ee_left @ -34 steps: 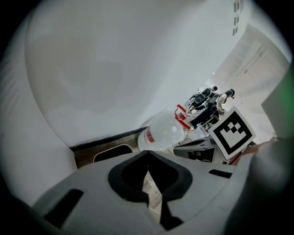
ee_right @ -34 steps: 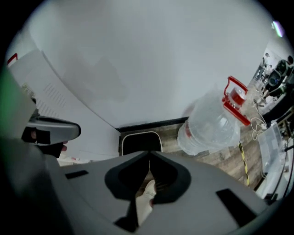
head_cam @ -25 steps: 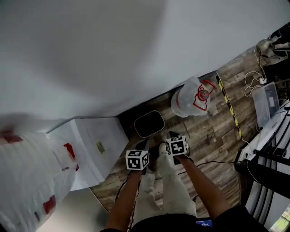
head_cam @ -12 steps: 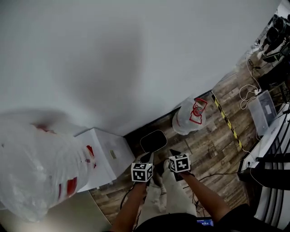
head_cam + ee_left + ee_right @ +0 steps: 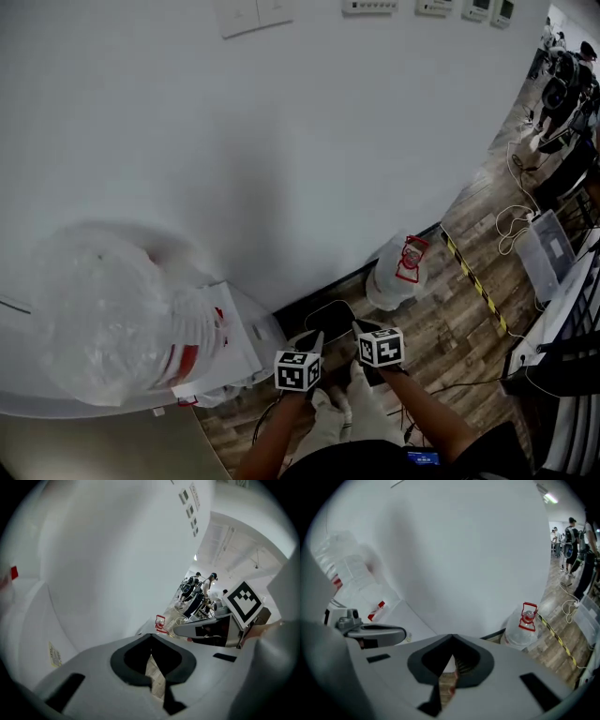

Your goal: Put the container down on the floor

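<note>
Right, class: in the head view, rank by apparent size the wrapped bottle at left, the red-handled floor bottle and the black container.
1. Wrapped bottle (nearest the camera, so inflated)
2. Floor bottle
3. Black container

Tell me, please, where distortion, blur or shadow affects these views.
Head view: wide-angle bends the wall; the big clear bottle at left looks soft, casting a faint shadow. Left gripper view: heavy fisheye, black corners. Right gripper view: same, yet the floor bottle reads sharp.
</note>
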Demonstrator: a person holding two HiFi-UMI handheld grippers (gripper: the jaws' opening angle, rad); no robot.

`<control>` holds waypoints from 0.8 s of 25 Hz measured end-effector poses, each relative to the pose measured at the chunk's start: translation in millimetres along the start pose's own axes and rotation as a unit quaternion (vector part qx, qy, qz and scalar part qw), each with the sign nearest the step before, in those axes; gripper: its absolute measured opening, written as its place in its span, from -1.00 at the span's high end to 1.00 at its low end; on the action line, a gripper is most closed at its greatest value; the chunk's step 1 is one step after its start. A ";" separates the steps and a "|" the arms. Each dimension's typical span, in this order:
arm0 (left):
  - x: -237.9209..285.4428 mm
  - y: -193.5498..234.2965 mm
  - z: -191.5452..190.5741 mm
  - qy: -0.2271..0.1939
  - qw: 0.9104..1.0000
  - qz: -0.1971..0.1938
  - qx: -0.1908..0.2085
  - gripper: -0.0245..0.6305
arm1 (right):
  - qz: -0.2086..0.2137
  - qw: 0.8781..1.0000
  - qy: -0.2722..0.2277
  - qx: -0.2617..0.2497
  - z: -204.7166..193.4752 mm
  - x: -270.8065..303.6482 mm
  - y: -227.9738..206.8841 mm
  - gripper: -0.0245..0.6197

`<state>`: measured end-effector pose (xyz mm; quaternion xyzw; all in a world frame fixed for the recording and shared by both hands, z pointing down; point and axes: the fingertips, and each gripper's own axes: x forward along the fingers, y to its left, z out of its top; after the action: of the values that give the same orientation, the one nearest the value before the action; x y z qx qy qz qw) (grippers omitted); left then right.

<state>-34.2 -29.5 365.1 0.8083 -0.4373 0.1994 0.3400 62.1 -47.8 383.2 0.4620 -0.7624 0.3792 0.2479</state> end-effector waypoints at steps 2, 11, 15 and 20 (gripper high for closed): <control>-11.6 -5.1 14.3 -0.008 1.000 -0.003 0.010 0.88 | 0.006 1.000 -0.015 0.000 16.2 -9.0 8.1 0.83; -76.9 -26.1 80.8 -0.081 0.996 -0.011 0.031 0.88 | 0.053 0.993 -0.098 -0.040 88.5 -57.6 75.9 0.83; -111.8 -37.4 110.7 -0.122 0.992 -0.009 0.036 0.88 | 0.068 0.987 -0.133 -0.063 111.2 -88.8 101.4 0.83; -152.7 -58.9 117.7 -0.161 0.985 -0.016 0.063 0.88 | 0.078 0.979 -0.172 -0.082 108.4 -128.6 125.0 0.83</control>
<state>-63.8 -4.7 167.2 0.8566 -0.4599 0.0885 0.2163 5.5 -33.2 182.0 0.4374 -0.8560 0.2482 0.1201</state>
